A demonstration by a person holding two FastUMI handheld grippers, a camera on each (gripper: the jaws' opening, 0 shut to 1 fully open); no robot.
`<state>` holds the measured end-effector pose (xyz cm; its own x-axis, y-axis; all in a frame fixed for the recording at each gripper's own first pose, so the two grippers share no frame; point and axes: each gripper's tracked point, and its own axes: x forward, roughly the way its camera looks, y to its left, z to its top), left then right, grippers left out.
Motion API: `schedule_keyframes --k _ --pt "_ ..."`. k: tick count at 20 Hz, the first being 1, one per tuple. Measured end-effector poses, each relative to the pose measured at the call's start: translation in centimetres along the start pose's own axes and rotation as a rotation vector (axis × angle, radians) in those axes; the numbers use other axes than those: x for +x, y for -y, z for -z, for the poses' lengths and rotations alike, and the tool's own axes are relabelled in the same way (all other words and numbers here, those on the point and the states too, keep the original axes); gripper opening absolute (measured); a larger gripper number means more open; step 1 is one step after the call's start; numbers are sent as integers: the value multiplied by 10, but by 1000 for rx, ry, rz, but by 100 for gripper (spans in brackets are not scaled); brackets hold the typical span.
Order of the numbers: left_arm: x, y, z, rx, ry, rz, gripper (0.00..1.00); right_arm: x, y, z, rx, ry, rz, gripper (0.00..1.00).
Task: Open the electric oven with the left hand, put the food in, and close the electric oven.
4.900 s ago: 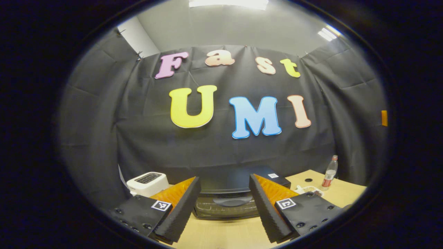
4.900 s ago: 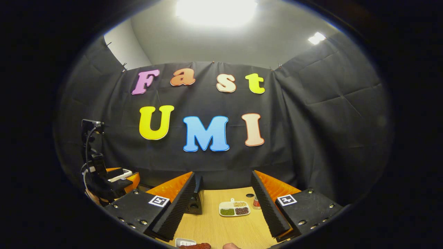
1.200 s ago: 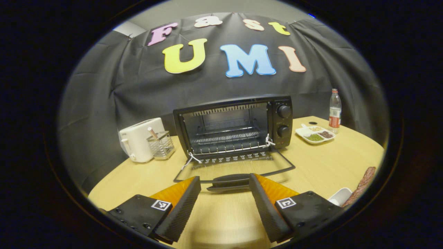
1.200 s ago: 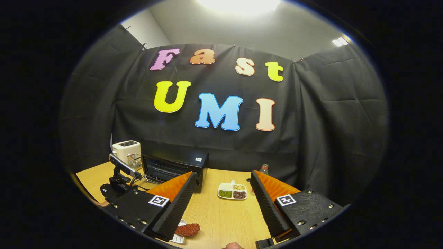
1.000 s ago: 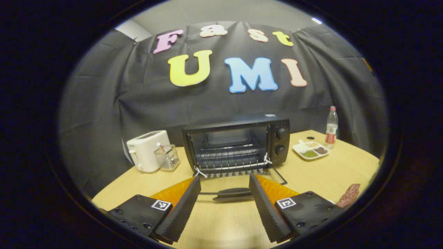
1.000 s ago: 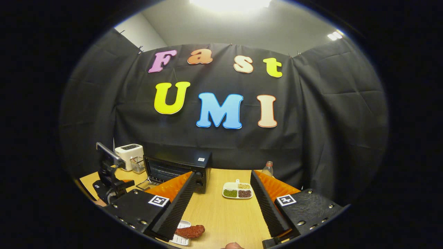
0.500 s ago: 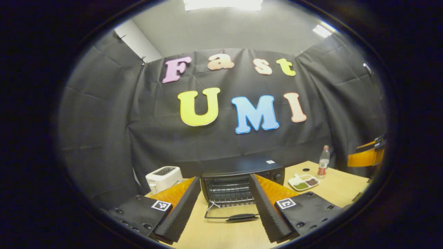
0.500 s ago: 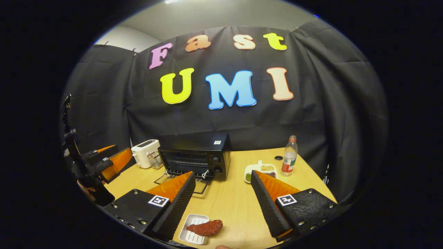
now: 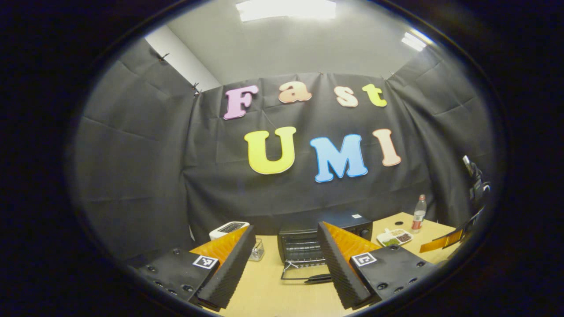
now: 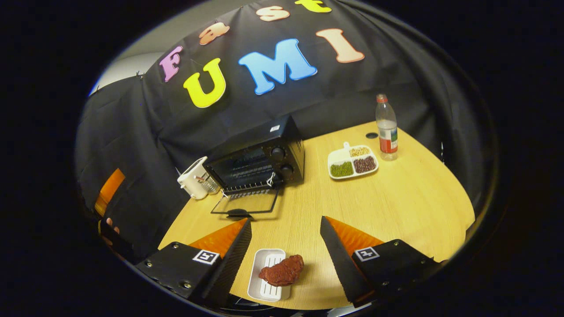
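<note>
Right hand-held gripper spread wide above the table, its 2 fingers flanking a red piece of food that lies half on a small white tray, no contact. Left hand-held gripper also spread, holding nothing. Beyond it, the electric oven with its door dropped flat on the table. Toaster sits left of the oven, divided dish and bottle to its right.
</note>
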<state>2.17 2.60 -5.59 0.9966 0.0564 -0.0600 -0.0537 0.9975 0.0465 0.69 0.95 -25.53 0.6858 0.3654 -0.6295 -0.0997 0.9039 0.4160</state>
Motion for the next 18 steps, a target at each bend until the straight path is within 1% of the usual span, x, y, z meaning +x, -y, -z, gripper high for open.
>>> schedule_keyframes --k 1,2,3,7,9,10,11,12,13,14,15,16,17,18 --pt "-1 -4 0 2 -2 -12 98 3 4 11 2 -37 3 96" --pt "-2 -9 1 7 -6 -24 94 7 6 21 6 -69 3 95" --pt "-4 -12 0 11 -6 -32 98 11 7 28 15 -95 1 95" --pt "-5 -22 2 -3 -14 -55 90 21 9 60 78 -193 -15 96" --pt "-5 -25 3 -17 -17 -62 94 23 9 71 115 -227 -24 96" --pt "-5 -27 3 -15 -16 -66 96 25 9 76 141 -237 -18 94" --pt "-4 -30 0 -9 -11 -71 99 20 10 77 171 -249 -21 85" --pt "-4 -30 0 -3 -9 -72 94 28 7 87 204 -270 -28 76" --pt "-4 -30 0 -1 -10 -70 99 26 5 93 238 -294 -39 76" --pt "-5 -29 2 -2 -13 -68 99 26 2 99 266 -314 -47 76" --pt "-4 -29 2 -4 -16 -65 99 26 3 100 295 -311 -34 76" --pt "-5 -29 3 -5 -16 -63 99 29 3 102 326 -310 -37 63" --pt "-4 -29 2 -5 -14 -64 99 29 -2 103 362 -320 -57 46" --pt "-4 -29 1 -5 -13 -62 99 25 -8 103 394 -328 -82 46"
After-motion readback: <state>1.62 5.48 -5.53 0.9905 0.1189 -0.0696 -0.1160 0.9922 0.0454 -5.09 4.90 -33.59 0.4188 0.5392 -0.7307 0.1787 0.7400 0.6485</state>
